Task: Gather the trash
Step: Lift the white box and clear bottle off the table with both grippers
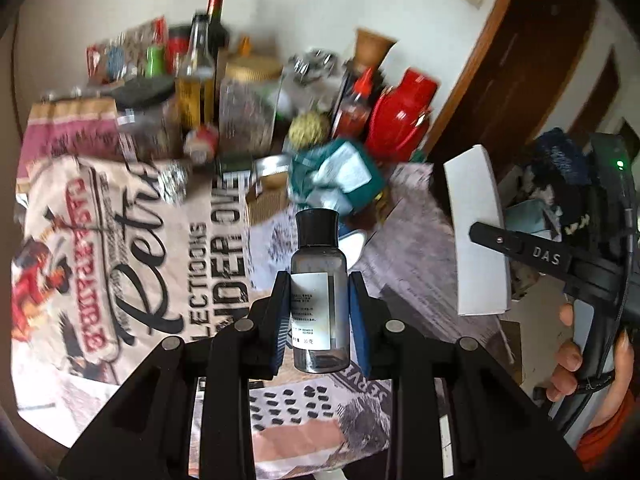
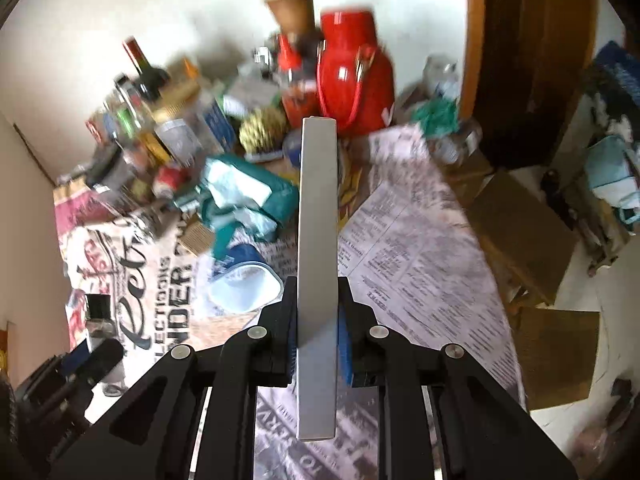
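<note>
Left gripper (image 1: 320,312): clamped on a small clear bottle (image 1: 319,300) – the bottle is pinched between the blue pads, upright, its black cap standing beyond the fingertips and its base hanging below them, clear of the table.

Bottle label: a white printed label is seen on the side facing the left pad; the print is too small to be read.

Ahead and left of the left gripper: a printed tablecloth (image 1: 120,248) is spread over the table, with large lettering across it.

Ahead of the left gripper: a crumpled teal package (image 1: 340,176) lies beyond the bottle cap, and behind it a blurred clutter of jars and bottles is lined against the wall, a red jug (image 1: 400,120) among them.

Right of the left gripper: the right gripper (image 2: 318,336) is seen side-on, held by a hand (image 1: 592,360) whose fingers wrap its handle.

Right gripper: closed on a flat white box (image 2: 318,260) – the box is gripped edge-on between the pads, reaching well past the fingertips and back toward the camera.

Left of the right gripper: a blue paper cup (image 2: 244,280) lies on its side on the cloth, mouth open toward the camera, just beside the left finger.

Right of the right gripper: brown cardboard boxes (image 2: 524,232) are stacked beside the table edge.
</note>
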